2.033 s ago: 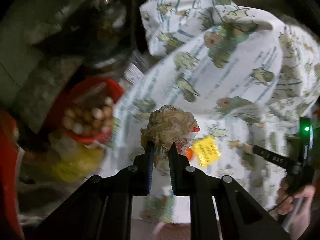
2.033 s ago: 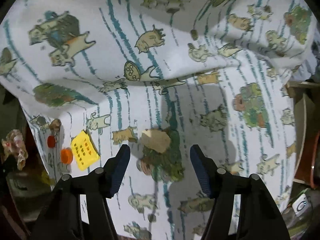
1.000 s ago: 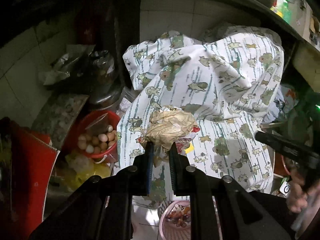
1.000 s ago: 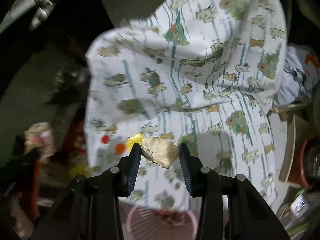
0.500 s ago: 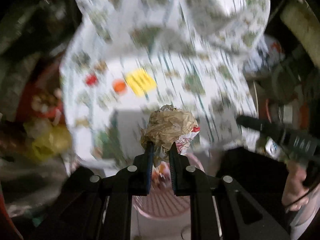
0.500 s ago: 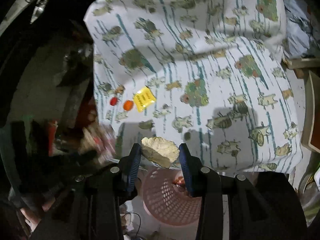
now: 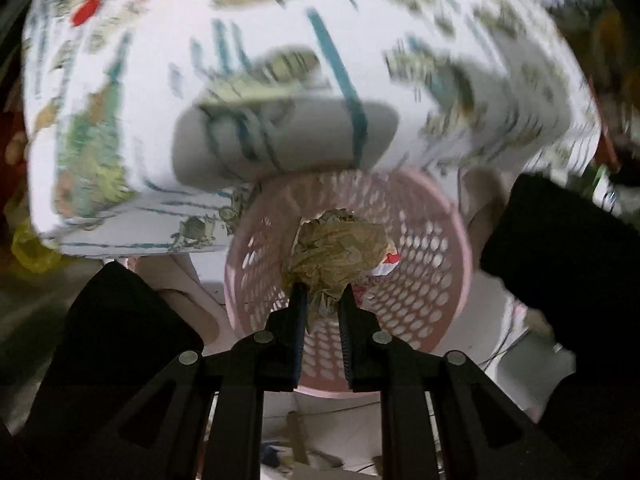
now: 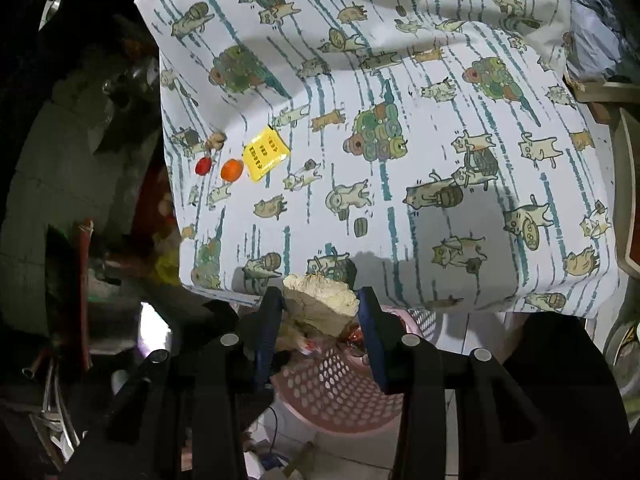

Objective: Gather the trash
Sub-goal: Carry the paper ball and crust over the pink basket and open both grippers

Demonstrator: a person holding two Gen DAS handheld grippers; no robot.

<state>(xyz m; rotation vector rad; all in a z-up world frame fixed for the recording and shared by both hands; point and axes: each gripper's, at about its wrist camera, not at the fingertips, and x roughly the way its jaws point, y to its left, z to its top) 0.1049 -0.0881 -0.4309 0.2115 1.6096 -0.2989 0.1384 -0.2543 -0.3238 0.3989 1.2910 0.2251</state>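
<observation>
My left gripper (image 7: 322, 294) is shut on a crumpled brown paper wad (image 7: 340, 248) and holds it right over the mouth of a pink perforated trash basket (image 7: 436, 280) on the floor. My right gripper (image 8: 320, 308) is shut on a pale beige crumpled scrap (image 8: 322, 306), above the near rim of the same basket (image 8: 332, 388). On the cat-print tablecloth (image 8: 400, 140) lie a yellow packet (image 8: 265, 153), an orange cap (image 8: 232, 169) and a red cap (image 8: 203, 166).
The cloth-covered table edge (image 7: 140, 236) hangs just above the basket. Dark clutter and a tiled wall (image 8: 60, 152) stand to the left. A wooden tray edge (image 8: 628, 216) is at the right. Cables and debris lie on the white floor (image 7: 332, 440).
Both grippers have dropped from the tabletop down toward the floor basket, each still holding its scrap. The left wad now hangs over the basket opening.
</observation>
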